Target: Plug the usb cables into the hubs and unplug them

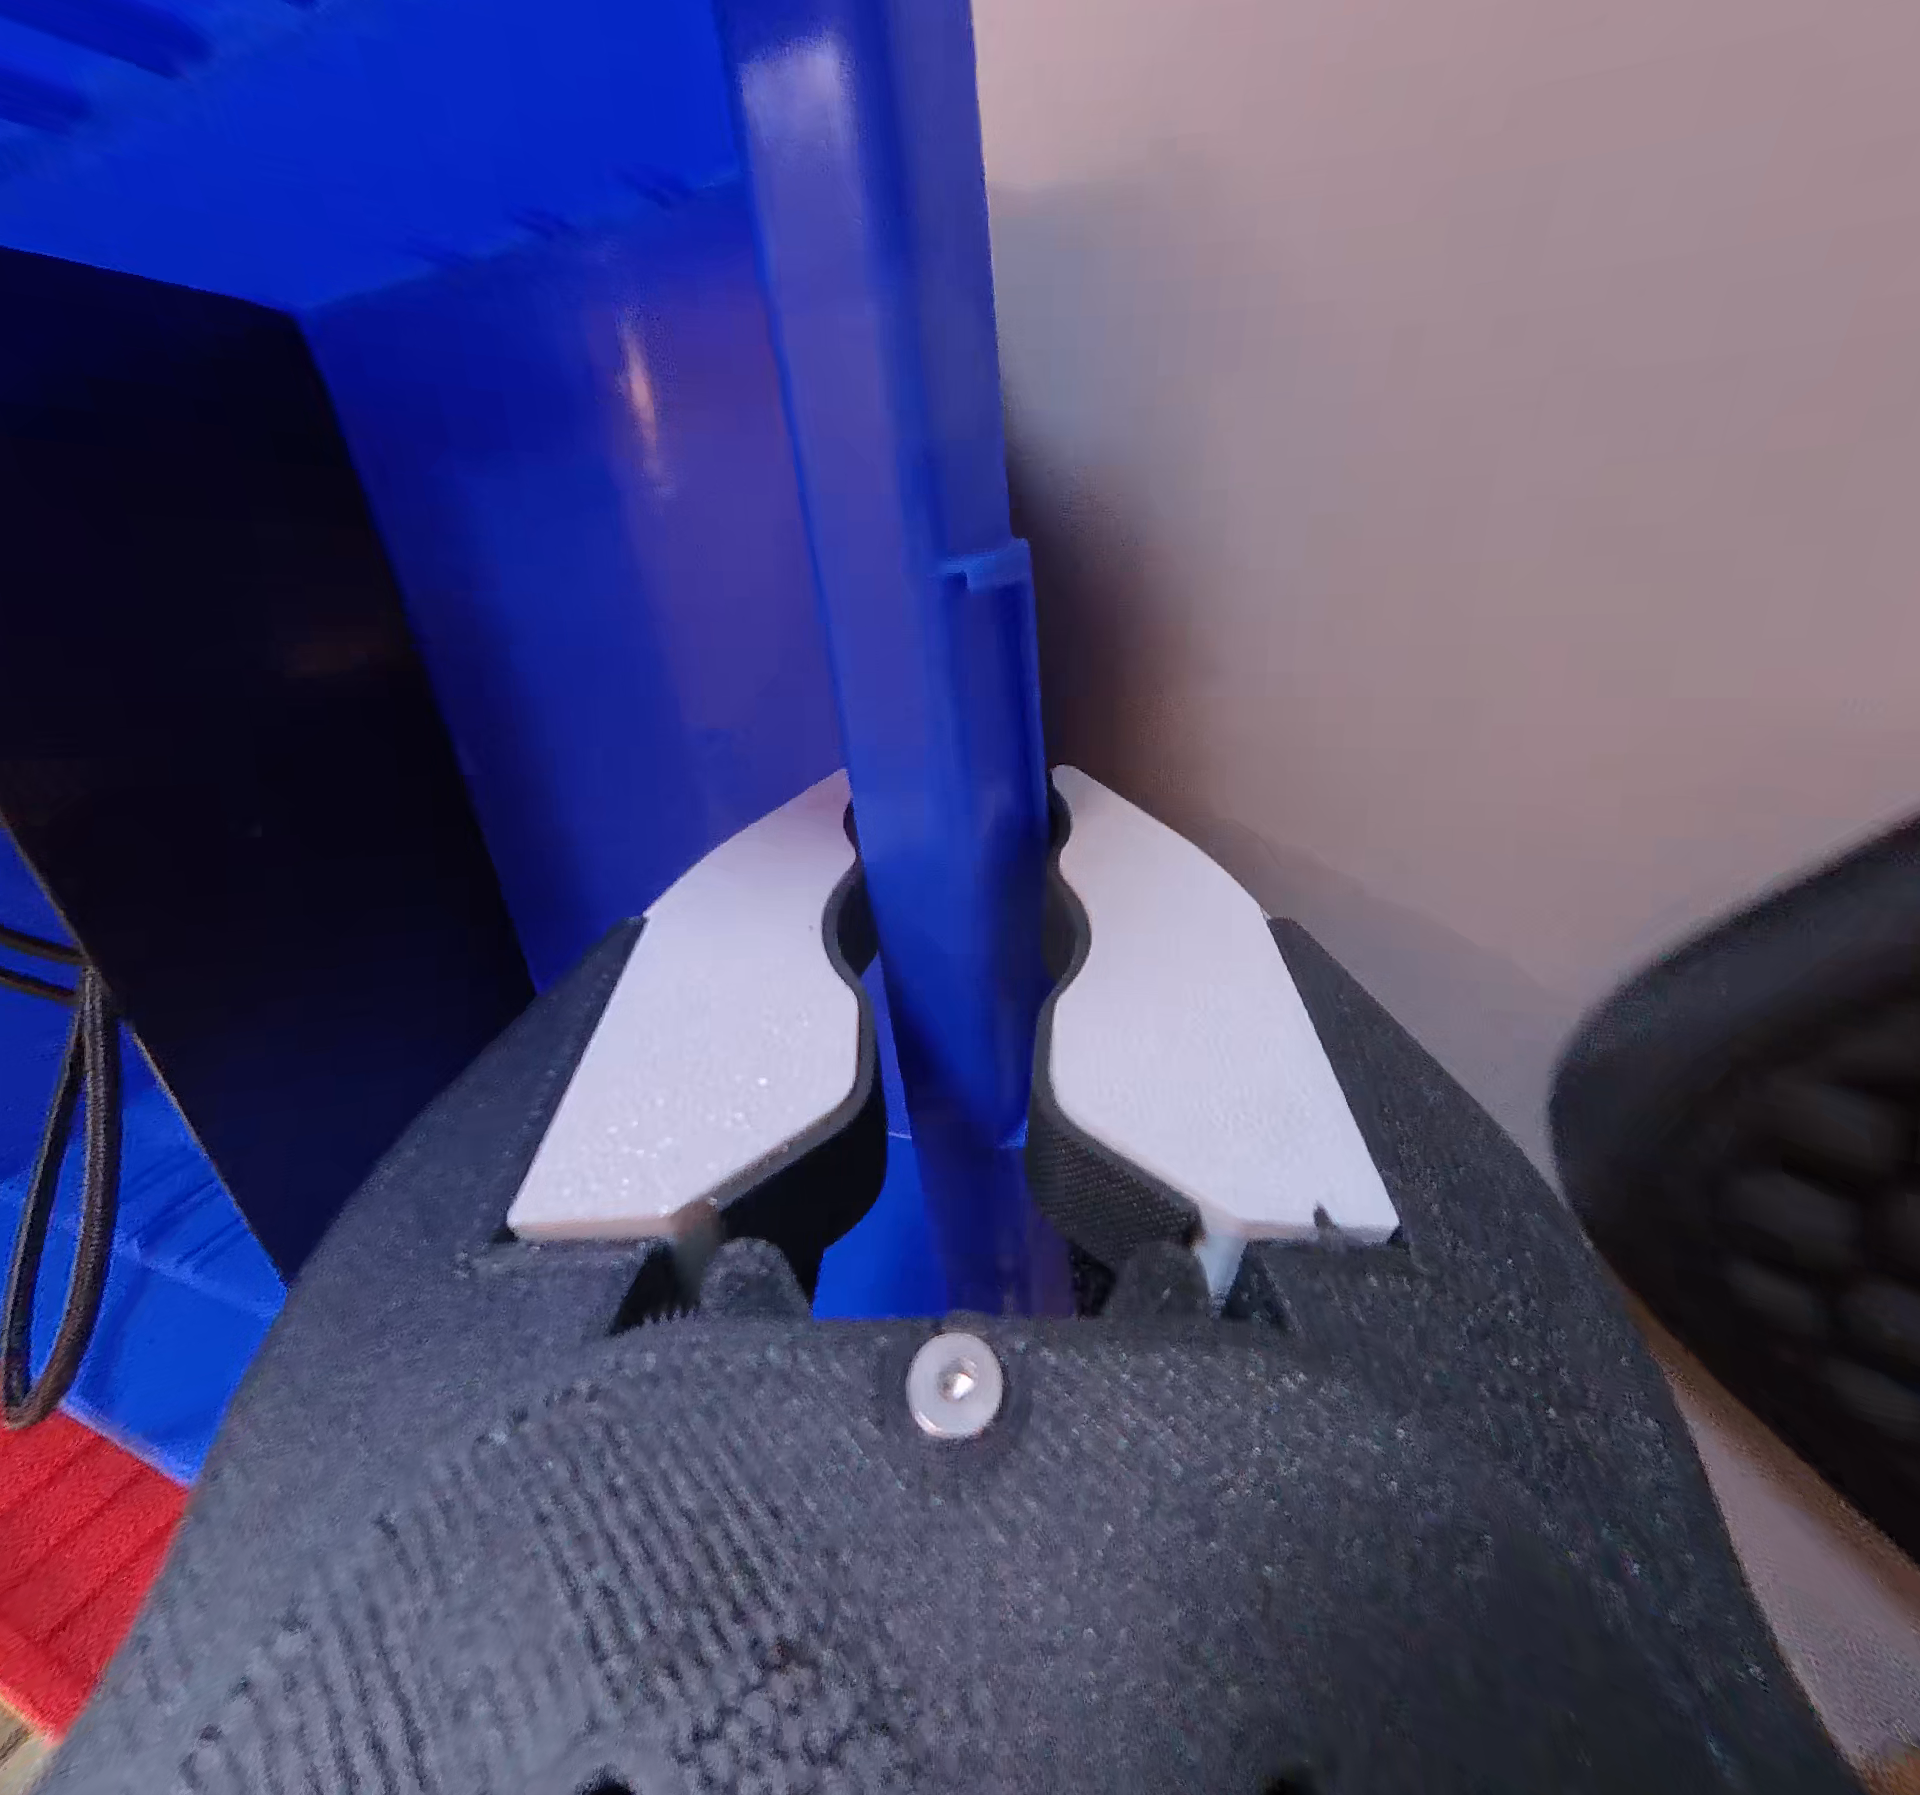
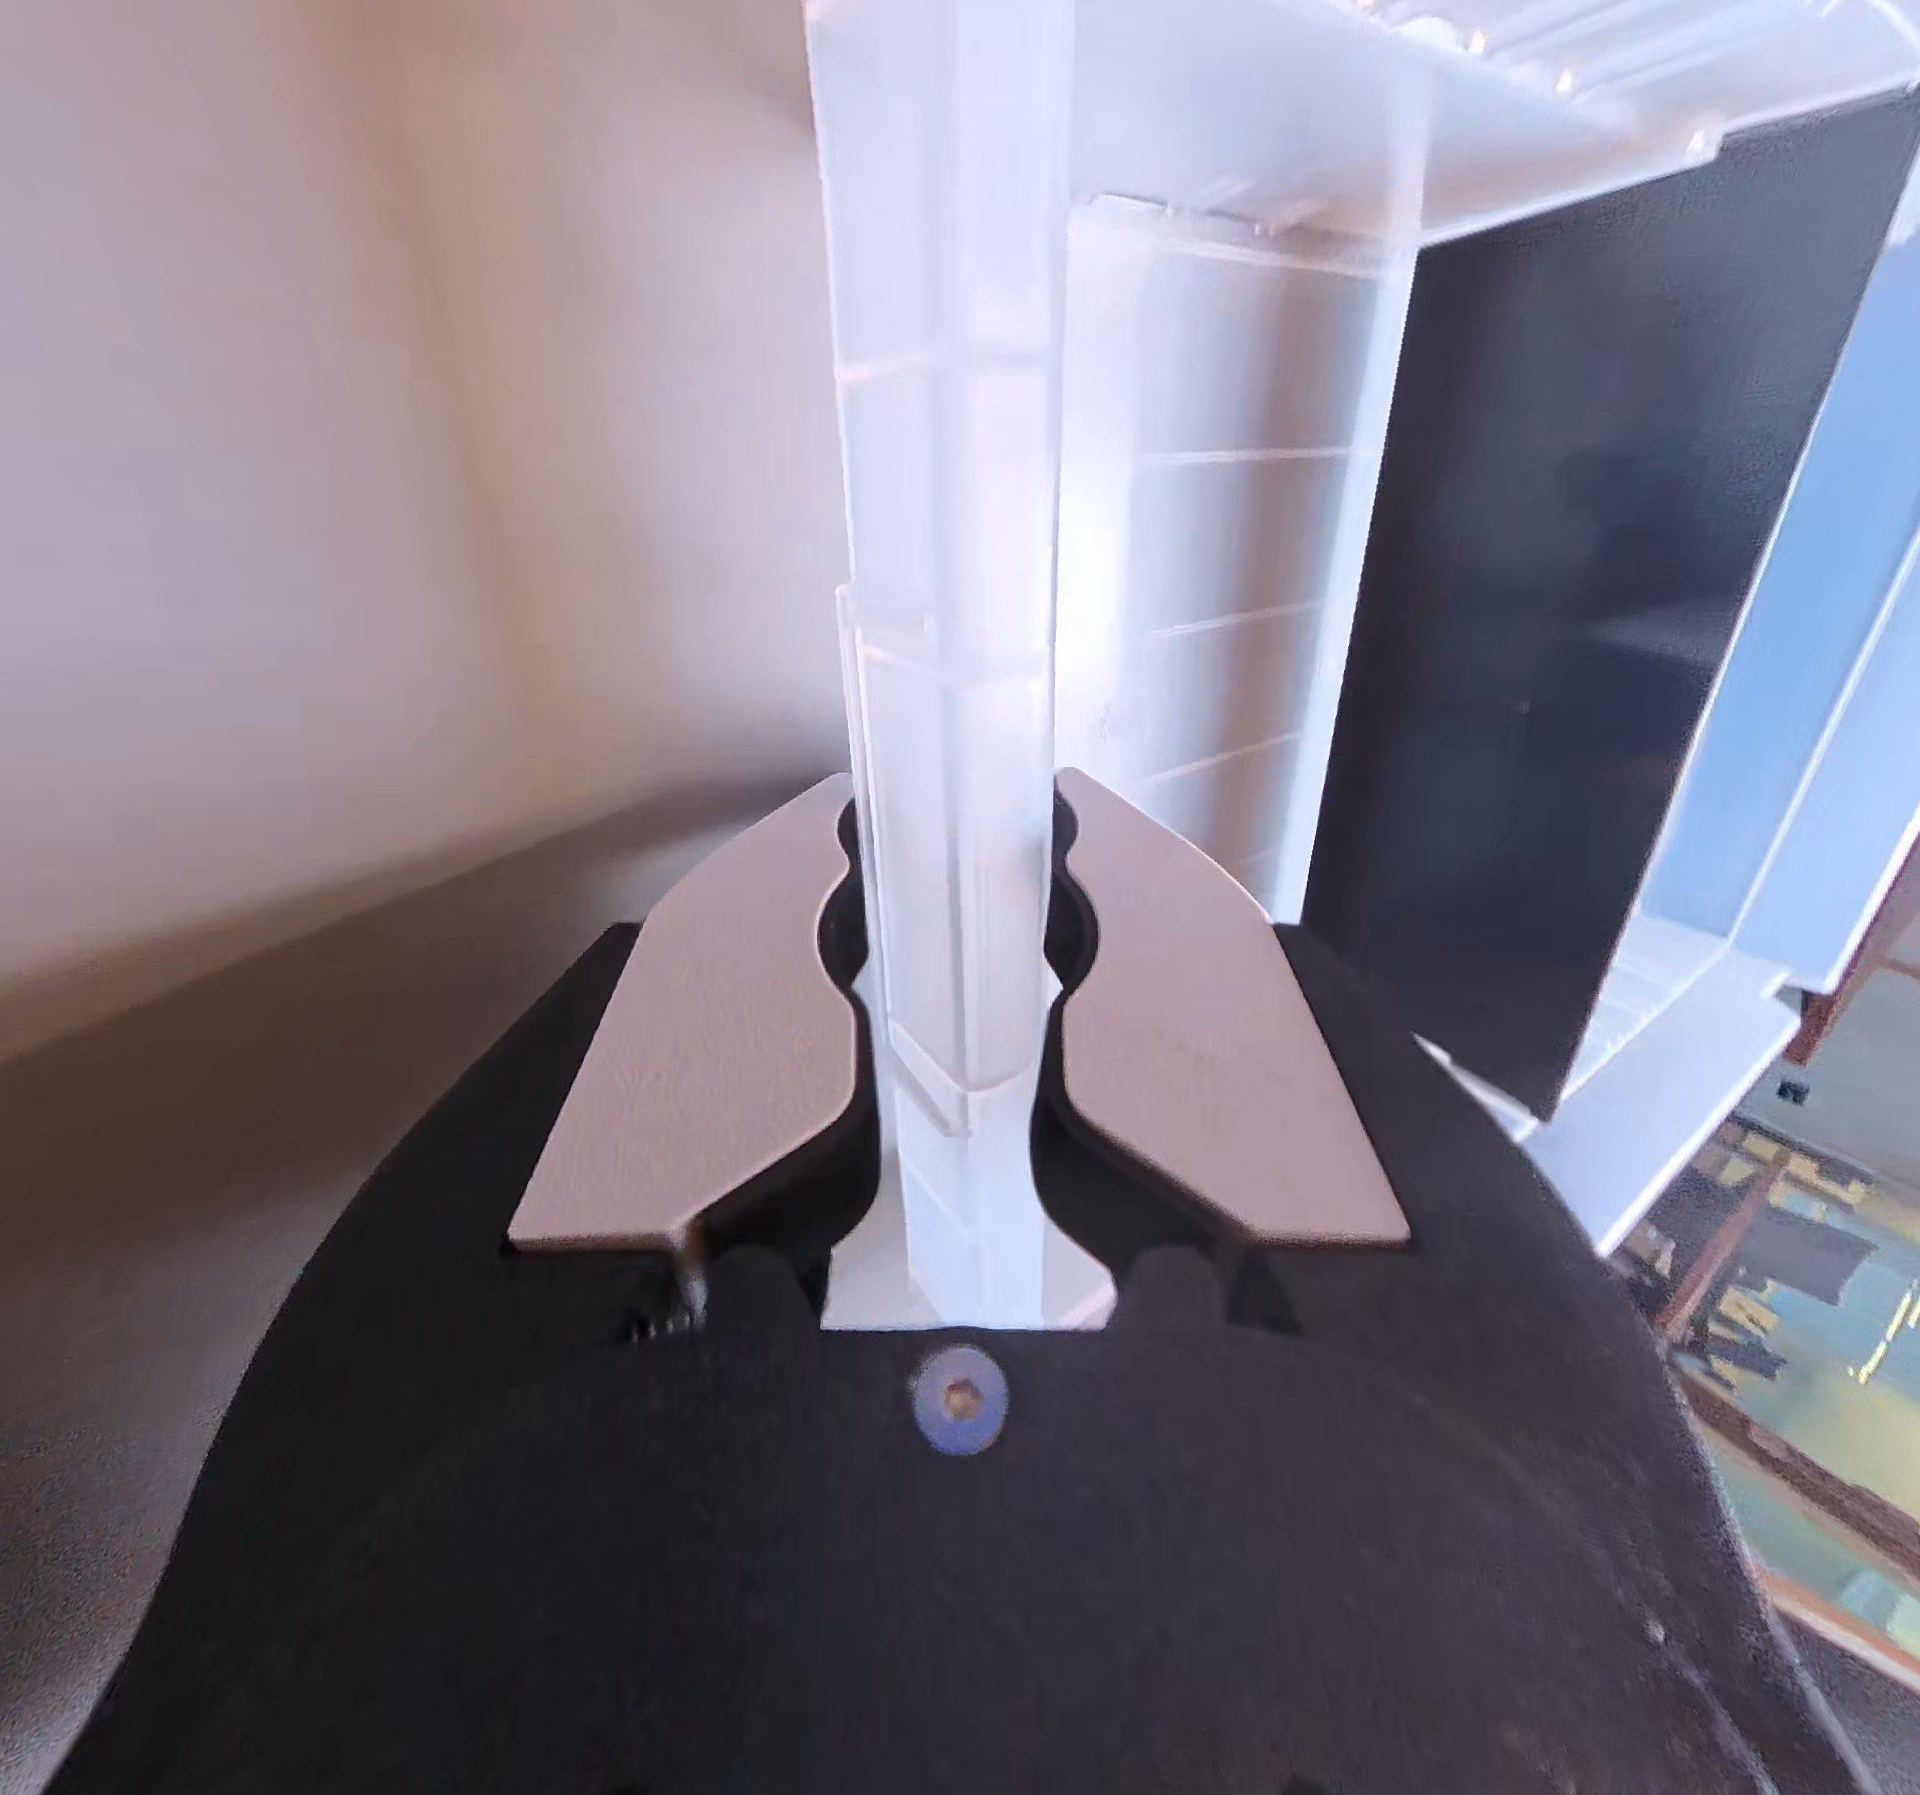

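No usb cable plug or hub can be made out; only a thin black cord loops at the left edge inside the blue bin. The left tongs clamp that bin's rim. The right tongs clamp a clear bin's rim.

Right tongs clamp a clear plastic bin's wall.

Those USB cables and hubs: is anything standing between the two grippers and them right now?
Neither view shows a hub. Both grippers are occupied: the left gripper is clamped on a blue bin wall, the right gripper on a clear bin wall. A thin black cord, perhaps a cable, hangs in the left view.
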The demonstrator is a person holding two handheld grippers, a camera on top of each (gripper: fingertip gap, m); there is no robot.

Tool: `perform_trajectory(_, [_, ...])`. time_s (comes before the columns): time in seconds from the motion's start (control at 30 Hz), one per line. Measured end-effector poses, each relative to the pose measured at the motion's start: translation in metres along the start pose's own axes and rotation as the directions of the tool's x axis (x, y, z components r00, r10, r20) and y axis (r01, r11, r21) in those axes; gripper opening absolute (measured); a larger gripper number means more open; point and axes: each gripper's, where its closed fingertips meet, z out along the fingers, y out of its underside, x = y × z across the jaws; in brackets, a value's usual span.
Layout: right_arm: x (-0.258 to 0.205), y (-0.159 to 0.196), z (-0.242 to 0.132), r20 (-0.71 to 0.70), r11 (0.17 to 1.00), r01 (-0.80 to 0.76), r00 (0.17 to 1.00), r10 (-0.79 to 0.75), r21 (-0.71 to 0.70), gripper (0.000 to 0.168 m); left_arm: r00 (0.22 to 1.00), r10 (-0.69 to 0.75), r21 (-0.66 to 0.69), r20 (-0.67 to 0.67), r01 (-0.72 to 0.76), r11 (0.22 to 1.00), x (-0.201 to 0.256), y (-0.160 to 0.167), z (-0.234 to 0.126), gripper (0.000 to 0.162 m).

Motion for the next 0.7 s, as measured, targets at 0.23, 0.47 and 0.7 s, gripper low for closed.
perform_trajectory(0.23, [0.012, -0.007, -0.005, -0.058, 0.981, -0.175, 0.982, 0.180, 0.081, 0.039, 0.997, 0.010, 0.053, 0.078, -0.014, 0.998, -0.030, -0.012, 0.011, 0.031])
perform_trajectory(0.47, [0.021, -0.064, -0.066, 0.123, 0.667, -0.537, 0.817, 0.563, 0.516, 0.038, 0.983, -0.007, 0.139, 0.184, -0.019, 0.990, -0.045, -0.012, 0.008, 0.049])
perform_trajectory(0.7, [0.009, -0.030, -0.015, -0.021, 0.889, -0.402, 0.909, 0.416, 0.221, 0.043, 0.959, -0.007, 0.119, 0.284, -0.028, 0.992, -0.062, -0.008, 0.011, 0.045])
